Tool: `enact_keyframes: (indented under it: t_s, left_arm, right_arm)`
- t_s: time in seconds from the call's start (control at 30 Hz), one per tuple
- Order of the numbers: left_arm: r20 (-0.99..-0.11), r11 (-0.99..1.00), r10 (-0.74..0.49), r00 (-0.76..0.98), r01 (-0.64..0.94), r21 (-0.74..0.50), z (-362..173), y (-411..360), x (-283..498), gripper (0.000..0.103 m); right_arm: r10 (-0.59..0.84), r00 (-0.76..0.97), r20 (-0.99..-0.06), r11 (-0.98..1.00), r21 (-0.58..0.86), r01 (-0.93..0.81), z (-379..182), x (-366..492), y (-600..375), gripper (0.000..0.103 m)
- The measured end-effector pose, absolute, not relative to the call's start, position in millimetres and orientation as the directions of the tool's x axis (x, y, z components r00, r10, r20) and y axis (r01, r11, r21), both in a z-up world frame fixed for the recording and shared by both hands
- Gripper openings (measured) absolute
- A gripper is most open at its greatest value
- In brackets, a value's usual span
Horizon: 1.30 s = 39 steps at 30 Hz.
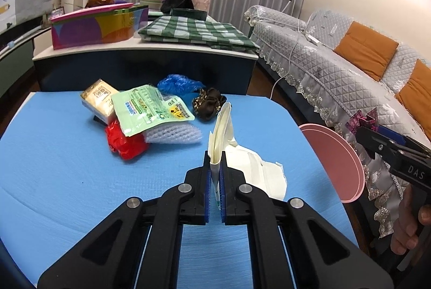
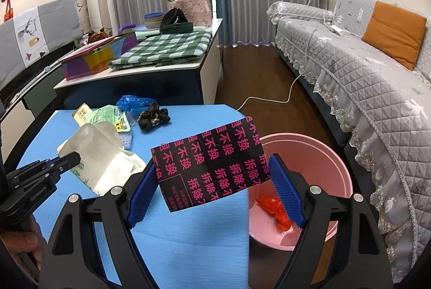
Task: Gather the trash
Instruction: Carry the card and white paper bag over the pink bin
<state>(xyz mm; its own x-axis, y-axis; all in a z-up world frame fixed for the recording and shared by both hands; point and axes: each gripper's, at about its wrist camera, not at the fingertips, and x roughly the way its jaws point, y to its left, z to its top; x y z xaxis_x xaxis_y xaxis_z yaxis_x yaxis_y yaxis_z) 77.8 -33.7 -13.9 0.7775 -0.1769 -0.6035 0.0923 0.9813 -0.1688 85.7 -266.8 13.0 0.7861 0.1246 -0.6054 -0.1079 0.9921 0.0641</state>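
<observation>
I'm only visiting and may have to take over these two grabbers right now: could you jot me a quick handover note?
Left gripper: shut on the cream paper wrapper, partly lifted off the blue table.
Right gripper: closed on the black card with pink print, beside the pink bin.
Done: a crumpled orange bag lies in the bin.
Left: drop the card and the wrapper into the bin, then fetch the green pouch, red bag, white foam net, tan packet, blue bag and dark scrunchie from the table.
</observation>
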Motion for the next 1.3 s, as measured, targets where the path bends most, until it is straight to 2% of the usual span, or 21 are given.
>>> enact_keyframes:
  t_s: [0.63,1.3]
  left_arm:
    - [-0.592,0.988,-0.151,0.792,0.101,-0.117,15,-86,70,0.005]
    - [-0.576,0.986,-0.166,0.8,0.135,-0.096,39,-156,98,0.005]
  right_arm:
    - [0.018,0.85,-0.526,0.999,0.045,0.007,63,78,-330,0.079]
    - [-0.088,0.852,-0.517,0.991,0.041,0.127,75,86,-392,0.079]
